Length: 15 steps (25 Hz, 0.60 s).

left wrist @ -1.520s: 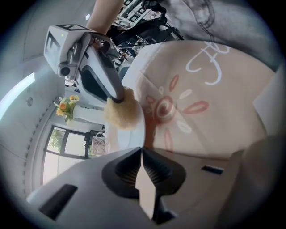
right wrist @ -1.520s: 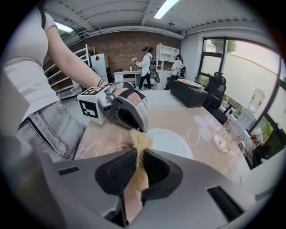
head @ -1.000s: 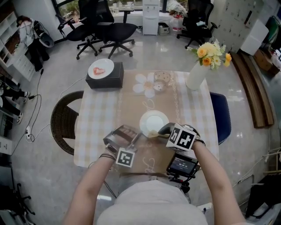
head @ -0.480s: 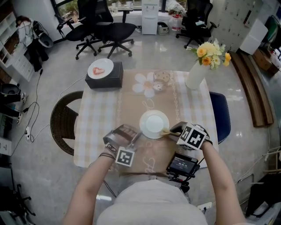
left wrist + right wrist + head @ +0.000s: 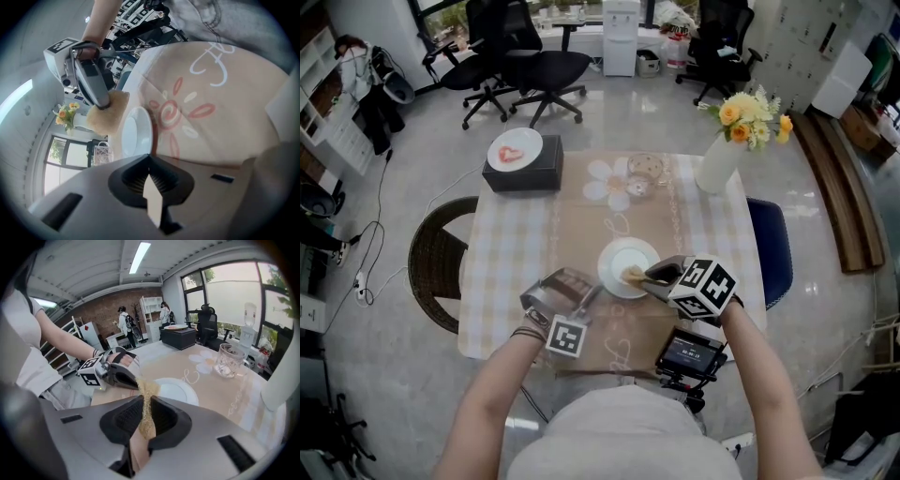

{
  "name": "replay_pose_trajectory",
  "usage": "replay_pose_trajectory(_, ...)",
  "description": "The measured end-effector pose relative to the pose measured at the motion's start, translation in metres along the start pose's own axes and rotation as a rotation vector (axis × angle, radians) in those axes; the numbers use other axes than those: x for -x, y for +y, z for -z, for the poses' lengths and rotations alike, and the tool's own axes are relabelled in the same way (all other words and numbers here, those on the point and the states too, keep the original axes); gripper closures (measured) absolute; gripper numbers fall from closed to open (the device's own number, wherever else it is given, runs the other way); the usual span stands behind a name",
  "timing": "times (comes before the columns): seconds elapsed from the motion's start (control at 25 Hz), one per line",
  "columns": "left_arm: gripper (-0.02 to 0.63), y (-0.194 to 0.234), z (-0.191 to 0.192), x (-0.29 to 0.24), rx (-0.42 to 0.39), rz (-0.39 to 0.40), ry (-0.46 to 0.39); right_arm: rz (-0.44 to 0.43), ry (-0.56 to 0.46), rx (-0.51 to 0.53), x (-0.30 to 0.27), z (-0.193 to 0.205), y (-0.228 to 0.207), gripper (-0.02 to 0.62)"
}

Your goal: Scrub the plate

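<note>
A white plate (image 5: 623, 255) lies on the beige table runner near the table's front. My left gripper (image 5: 595, 289) is shut on the plate's near-left rim. In the left gripper view the plate (image 5: 136, 133) runs edge-on into the jaws of the left gripper (image 5: 150, 176). My right gripper (image 5: 645, 275) is shut on a tan scrub sponge (image 5: 632, 275) that rests on the plate's right part. In the right gripper view the sponge (image 5: 146, 399) sticks up between the jaws of the right gripper (image 5: 144, 406), with the plate (image 5: 178, 391) just beyond and the left gripper (image 5: 115, 373) at its left.
A glass cup (image 5: 645, 169) and a white vase of yellow flowers (image 5: 722, 155) stand at the table's far side. A black box (image 5: 523, 167) with a small plate on top sits at the far left. Chairs flank the table (image 5: 502, 272). A small screen (image 5: 689, 352) hangs near my body.
My right gripper swept the sponge to the right, off the plate's rim, then back left onto the plate. The left gripper and the plate stayed still.
</note>
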<state>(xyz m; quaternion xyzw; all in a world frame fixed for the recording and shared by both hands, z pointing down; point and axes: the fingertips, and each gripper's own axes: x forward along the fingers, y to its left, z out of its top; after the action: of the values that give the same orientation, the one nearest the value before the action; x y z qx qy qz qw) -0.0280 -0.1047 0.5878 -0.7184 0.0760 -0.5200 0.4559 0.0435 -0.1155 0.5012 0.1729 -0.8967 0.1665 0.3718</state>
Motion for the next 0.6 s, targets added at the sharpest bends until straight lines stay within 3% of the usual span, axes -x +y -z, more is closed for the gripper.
replay_pose_trajectory(0.2,0.592,0.001,-0.002,0.001,-0.004,0.003,-0.003,-0.061,-0.005,-0.089,-0.028,-0.013,0.01,0.544)
replay_pose_trajectory(0.32,0.592,0.015,0.002,0.003,-0.049,-0.06,0.02,-0.065,0.007,-0.139,-0.042,-0.019,0.011,0.543)
replay_pose_trajectory(0.44,0.592,0.002,-0.001,0.002,-0.003,0.009,-0.005,-0.043,0.032,-0.144,-0.052,-0.017,0.009,0.543)
replay_pose_trajectory(0.6,0.594,0.001,-0.003,0.002,0.014,0.014,-0.017,-0.033,0.043,-0.154,-0.055,-0.013,0.006,0.545)
